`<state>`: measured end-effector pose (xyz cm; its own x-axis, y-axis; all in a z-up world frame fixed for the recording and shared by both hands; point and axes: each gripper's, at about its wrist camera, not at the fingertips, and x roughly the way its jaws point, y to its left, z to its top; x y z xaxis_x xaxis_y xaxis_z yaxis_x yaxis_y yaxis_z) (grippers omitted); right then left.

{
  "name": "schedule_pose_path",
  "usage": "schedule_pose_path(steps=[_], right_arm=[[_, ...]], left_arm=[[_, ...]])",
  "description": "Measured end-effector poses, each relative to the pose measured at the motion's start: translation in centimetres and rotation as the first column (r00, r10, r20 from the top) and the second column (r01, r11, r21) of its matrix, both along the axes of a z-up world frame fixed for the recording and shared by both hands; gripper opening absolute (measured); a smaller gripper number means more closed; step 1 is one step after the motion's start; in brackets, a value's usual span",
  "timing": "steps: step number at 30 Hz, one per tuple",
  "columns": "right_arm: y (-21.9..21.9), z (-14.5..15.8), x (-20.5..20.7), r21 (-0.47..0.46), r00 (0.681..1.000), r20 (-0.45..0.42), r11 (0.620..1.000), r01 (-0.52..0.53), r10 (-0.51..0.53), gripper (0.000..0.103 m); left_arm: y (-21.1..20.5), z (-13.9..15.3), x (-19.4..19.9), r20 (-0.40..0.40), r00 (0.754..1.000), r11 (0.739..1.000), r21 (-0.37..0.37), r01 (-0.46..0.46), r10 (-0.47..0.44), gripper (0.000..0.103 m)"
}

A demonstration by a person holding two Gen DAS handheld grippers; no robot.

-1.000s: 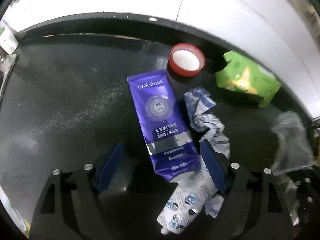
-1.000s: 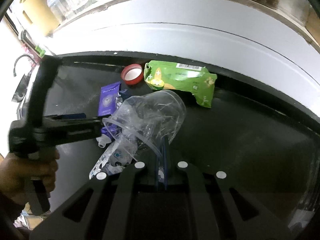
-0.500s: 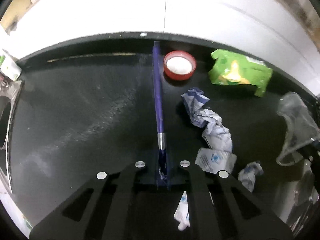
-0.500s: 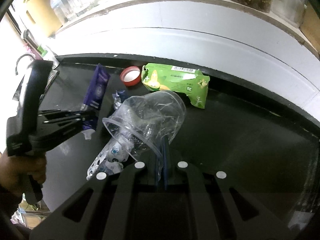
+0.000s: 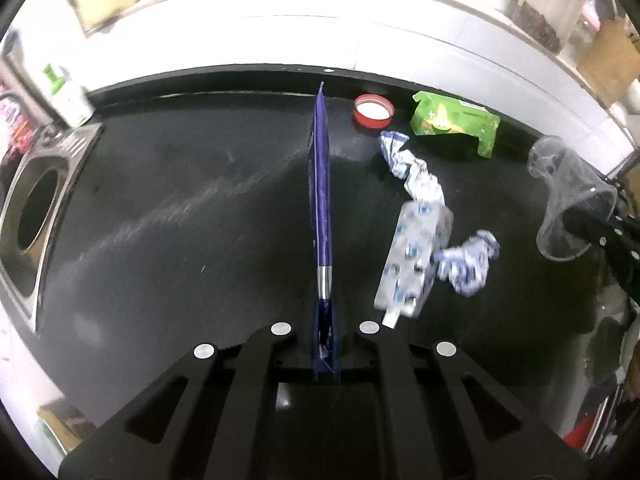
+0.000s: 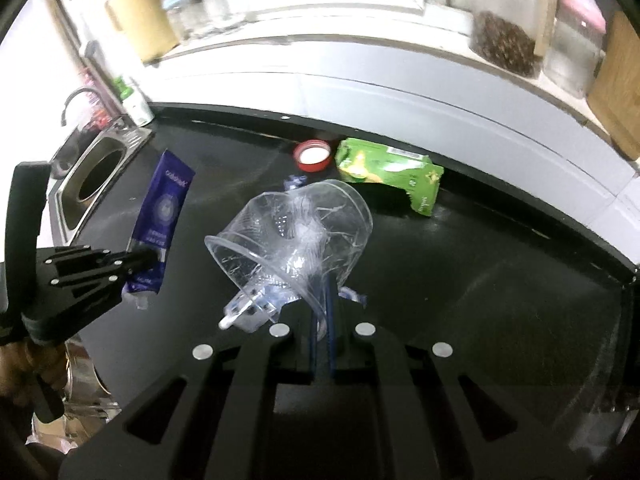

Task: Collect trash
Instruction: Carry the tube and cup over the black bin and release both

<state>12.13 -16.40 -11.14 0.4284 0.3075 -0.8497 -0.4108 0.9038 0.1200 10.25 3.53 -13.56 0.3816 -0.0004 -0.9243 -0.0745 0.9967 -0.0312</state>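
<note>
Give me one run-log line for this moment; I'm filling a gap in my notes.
left gripper: shut on purple pouch | right gripper: shut on clear plastic cup | green carton, red lid on counter

blister pack (image 6: 250, 310) partly behind cup (image 6: 296, 232)

Dim, fisheye-bent views: overexposed white wall (image 5: 400, 40) behind, glare streaking the black counter (image 5: 180, 208), blurred shelf jars (image 6: 504, 40)

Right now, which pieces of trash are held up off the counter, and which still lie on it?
The purple pouch in the left gripper and the clear cup in the right gripper are held. The red lid, green packet, wrappers and blister pack lie there.
</note>
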Motion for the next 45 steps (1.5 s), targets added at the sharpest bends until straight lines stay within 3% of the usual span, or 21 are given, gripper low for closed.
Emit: schedule_pose_path(steps=[12,18,21,26,33,37,42,45], right_arm=[[3.8,2.1,-4.8,-0.017,0.996,0.034,0.996,-0.087,0.087,0.005],[10.4,3.3,-6.9,-0.014,0.971,0.048,0.972,-0.236,0.236,0.005],[15.8,3.5,-9.1,0.003,0.932,0.038,0.933,-0.361,0.36,0.005],[25.2,3.1,-13.7,0.034,0.825,0.0,0.825,-0.565,0.565,0.005],[37.7,0.8,-22.7,0.064,0.613,-0.068,0.617,-0.785,0.787,0.005],[44.0,-1.9,-28.4,0.084,0.487,-0.127,0.499,-0.863,0.864,0.005],[50.5,-6.7,-33.2,0.082,0.386,-0.201,0.408,-0.909,0.9,0.005],[54.1,-10.6,-34.7,0.065,0.359,-0.255,0.387,-0.92,0.898,0.005]], left_arm=[[3.5,1.0,-7.3,0.036,0.996,0.996,0.022,-0.086,0.085,0.004],[7.5,3.1,-12.0,0.102,0.976,0.977,0.074,-0.201,0.193,0.004],[10.3,3.7,-15.1,0.116,0.955,0.955,0.09,-0.284,0.273,0.004],[16.5,3.9,-22.9,0.114,0.875,0.872,0.095,-0.481,0.47,0.004],[24.6,1.9,-35.7,0.068,0.688,0.683,0.083,-0.726,0.722,0.004],[27.5,-0.4,-41.6,0.037,0.588,0.585,0.069,-0.808,0.808,0.004],[30.6,-5.5,-47.1,0.006,0.489,0.489,0.011,-0.872,0.872,0.004],[32.5,-9.4,-48.5,-0.008,0.463,0.462,-0.04,-0.886,0.886,0.004]])
